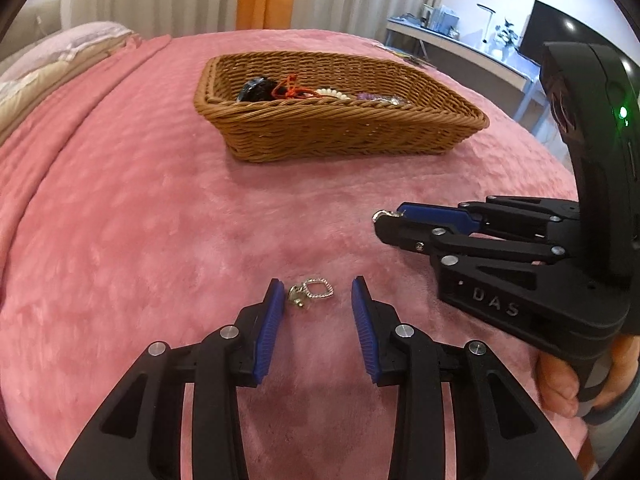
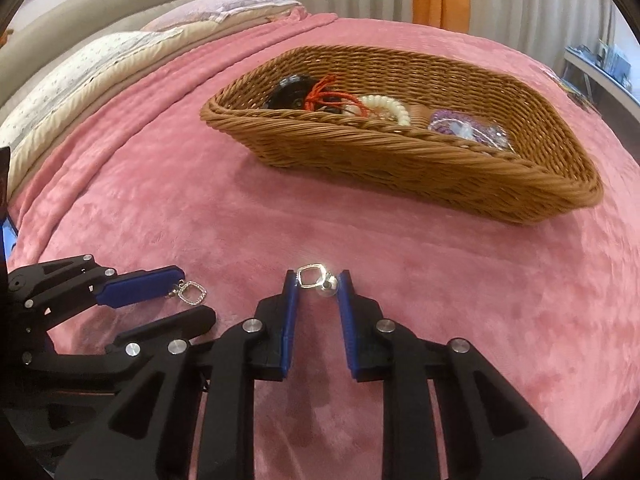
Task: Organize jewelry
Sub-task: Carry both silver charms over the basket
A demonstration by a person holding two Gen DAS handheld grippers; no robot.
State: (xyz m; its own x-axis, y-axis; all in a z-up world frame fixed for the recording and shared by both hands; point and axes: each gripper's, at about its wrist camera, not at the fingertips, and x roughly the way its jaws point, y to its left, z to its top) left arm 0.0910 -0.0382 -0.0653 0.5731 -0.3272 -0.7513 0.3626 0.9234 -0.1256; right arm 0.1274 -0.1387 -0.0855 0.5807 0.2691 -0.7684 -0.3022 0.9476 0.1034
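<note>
Two silver square-loop earrings are on the pink blanket [image 1: 160,208]. One earring [image 1: 318,290] lies between the blue pads of my left gripper [image 1: 317,282], its stud against the left pad; the jaws stand wide apart around it. From the right wrist view, this earring [image 2: 192,292] sits at the left gripper [image 2: 196,296] tips. The other earring [image 2: 309,277] is pinched at the tips of my right gripper [image 2: 317,276], loop on one pad, stud on the other. The right gripper [image 1: 386,218] shows that earring [image 1: 379,214] at its tip.
A brown wicker basket [image 1: 340,120] [image 2: 400,156] stands farther back on the bed, holding a black piece, a red cord, white beads and a purple item. Pillows [image 2: 100,64] lie at the left. A desk with a monitor [image 1: 536,32] is at the right. A hand [image 1: 560,384] holds the right gripper.
</note>
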